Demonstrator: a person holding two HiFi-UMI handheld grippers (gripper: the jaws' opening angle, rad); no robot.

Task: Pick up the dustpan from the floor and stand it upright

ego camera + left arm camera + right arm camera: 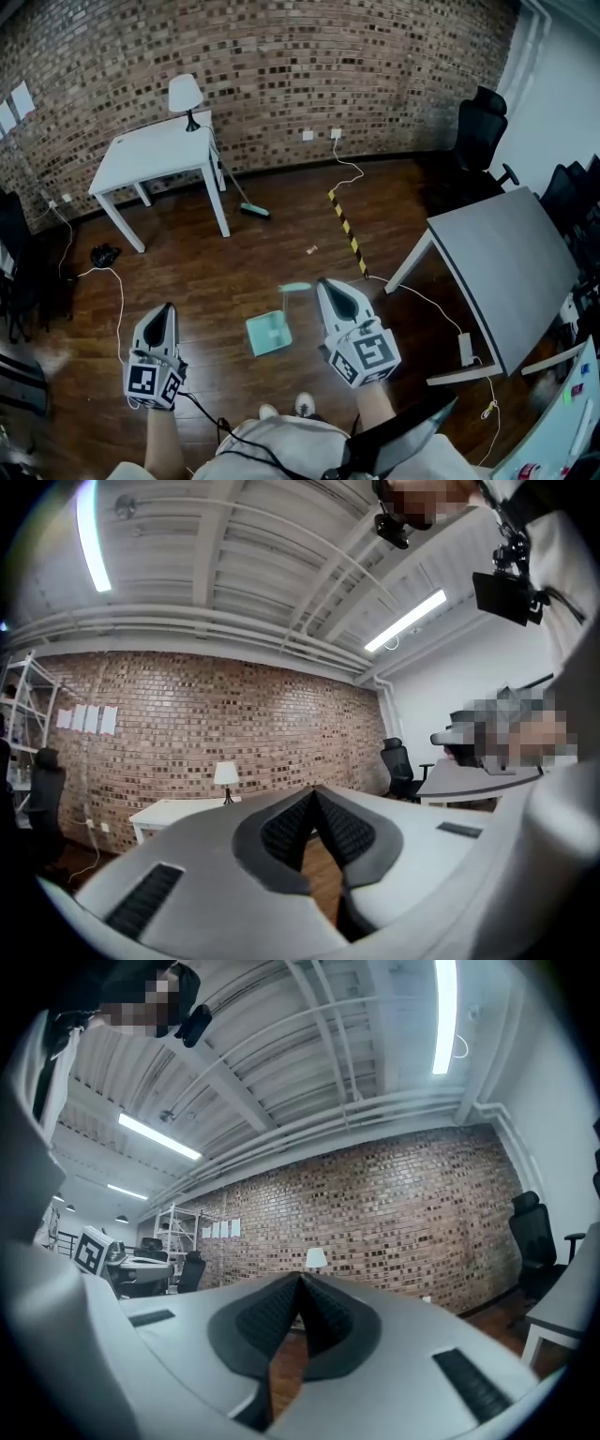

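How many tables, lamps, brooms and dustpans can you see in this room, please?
Tables: 2, the white table and the grey table
Table lamp: 1
Broom: 1
Dustpan: 1
Total: 5

Loft-style office, marked out by an exposed brick wall (281, 66), dark wood floor (234, 272), a white bench (155, 155) topped by a lamp (185, 94), a grey bench (506, 262), black swivel chairs (480, 131), strip lights (410, 620) hung under a bare ceiling (234, 564).
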